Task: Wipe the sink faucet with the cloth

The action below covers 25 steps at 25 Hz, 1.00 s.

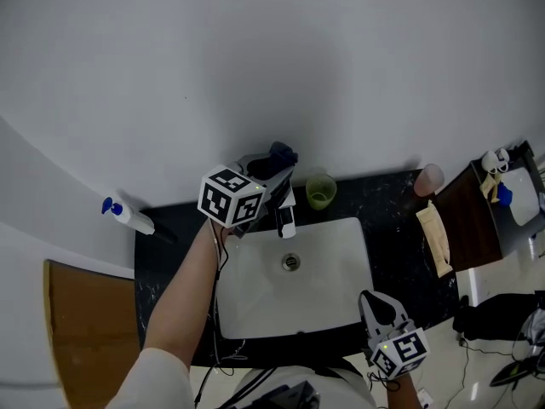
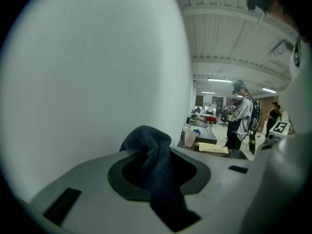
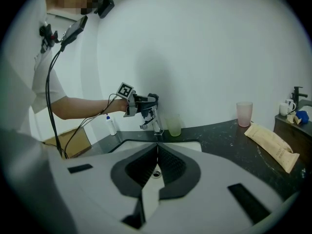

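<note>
At the back of the sink (image 1: 255, 296), the faucet (image 1: 286, 218) sits just below our left gripper (image 1: 274, 177). Its jaws are part closed, pinching the dark cloth (image 2: 157, 172) so that a fold stays free for wiping. We hold the right gripper (image 1: 375, 303) near the front rim, jaws together and empty, clear of the wiping path.

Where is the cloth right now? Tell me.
In the head view the cloth is pinched in the jaws of the left gripper, just above the faucet at the back of the sink, left of the green cup.
</note>
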{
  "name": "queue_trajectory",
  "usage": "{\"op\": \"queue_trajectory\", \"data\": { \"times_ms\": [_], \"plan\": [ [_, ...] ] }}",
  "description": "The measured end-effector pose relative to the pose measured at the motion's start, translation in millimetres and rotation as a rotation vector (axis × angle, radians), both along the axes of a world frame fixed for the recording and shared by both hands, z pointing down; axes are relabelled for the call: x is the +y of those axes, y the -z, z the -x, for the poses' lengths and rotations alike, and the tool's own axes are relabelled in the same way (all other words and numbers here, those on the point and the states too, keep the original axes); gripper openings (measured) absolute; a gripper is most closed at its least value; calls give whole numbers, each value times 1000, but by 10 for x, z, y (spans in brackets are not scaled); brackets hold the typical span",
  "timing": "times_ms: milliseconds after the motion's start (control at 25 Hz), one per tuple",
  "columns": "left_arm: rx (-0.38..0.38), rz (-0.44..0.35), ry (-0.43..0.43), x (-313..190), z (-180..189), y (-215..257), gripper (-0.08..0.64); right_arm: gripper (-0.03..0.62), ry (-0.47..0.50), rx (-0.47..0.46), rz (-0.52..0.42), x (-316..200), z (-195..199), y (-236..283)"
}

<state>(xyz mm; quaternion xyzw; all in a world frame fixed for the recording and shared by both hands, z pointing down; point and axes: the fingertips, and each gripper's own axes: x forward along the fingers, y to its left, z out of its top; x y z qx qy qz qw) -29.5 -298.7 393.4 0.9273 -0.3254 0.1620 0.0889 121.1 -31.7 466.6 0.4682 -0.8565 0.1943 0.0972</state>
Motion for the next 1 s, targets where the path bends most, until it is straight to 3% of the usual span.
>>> {"op": "queue_trajectory", "data": {
  "times_ms": [200, 600, 760, 1000],
  "plan": [
    [-12, 2, -50, 283, -138, -14, 97, 5, 10, 3, -10, -31, 17, 61],
    [172, 12, 12, 702, -167, 36, 97, 5, 51, 3, -20, -110, 147, 72],
    [174, 8, 46, 651, -157, 35, 97, 5, 67, 4, -14, -127, 205, 56],
    [112, 18, 39, 336, -101, 10, 97, 5, 53, 9, -7, -142, 153, 44]
  ]
}}
